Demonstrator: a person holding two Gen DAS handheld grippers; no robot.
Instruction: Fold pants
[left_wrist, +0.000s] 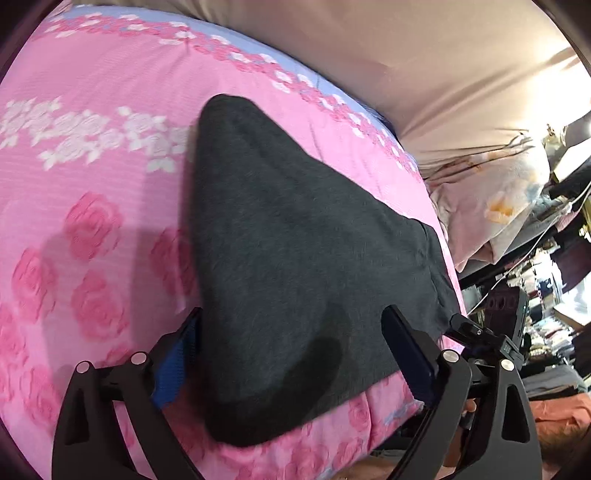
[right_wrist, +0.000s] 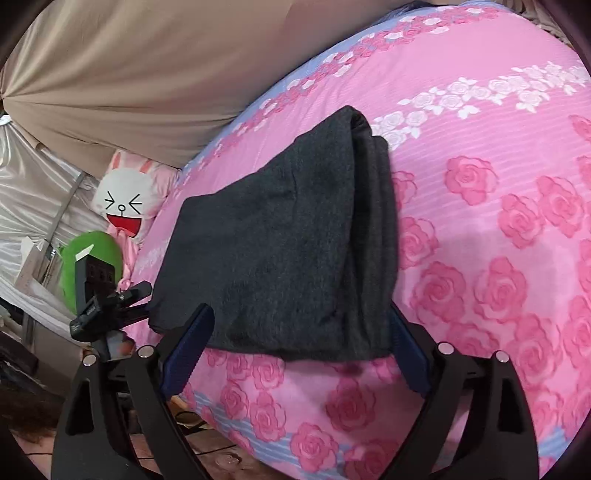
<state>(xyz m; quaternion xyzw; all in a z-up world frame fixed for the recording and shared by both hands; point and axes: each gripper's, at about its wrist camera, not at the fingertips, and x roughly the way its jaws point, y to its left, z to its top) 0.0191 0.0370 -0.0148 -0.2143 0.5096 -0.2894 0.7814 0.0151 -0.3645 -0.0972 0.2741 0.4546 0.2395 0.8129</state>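
Dark grey pants (left_wrist: 291, 258) lie folded into a compact stack on a pink rose-print bed cover (left_wrist: 92, 206). My left gripper (left_wrist: 291, 325) is open, its fingers spread wide over the near end of the stack, holding nothing. In the right wrist view the same folded pants (right_wrist: 280, 243) show layered edges on their right side. My right gripper (right_wrist: 299, 328) is open too, its fingers straddling the near edge of the stack on the bed cover (right_wrist: 480, 221). The other gripper shows at each view's edge, in the left wrist view (left_wrist: 491, 332) and in the right wrist view (right_wrist: 99, 302).
A beige curtain (right_wrist: 129, 74) hangs behind the bed. A white rabbit pillow (right_wrist: 125, 199) and a green plush (right_wrist: 92, 258) sit at the bed's end. A pale pillow (left_wrist: 495, 195) and cluttered shelves (left_wrist: 554, 295) stand beyond the bed. The bed's front edge is just below the grippers.
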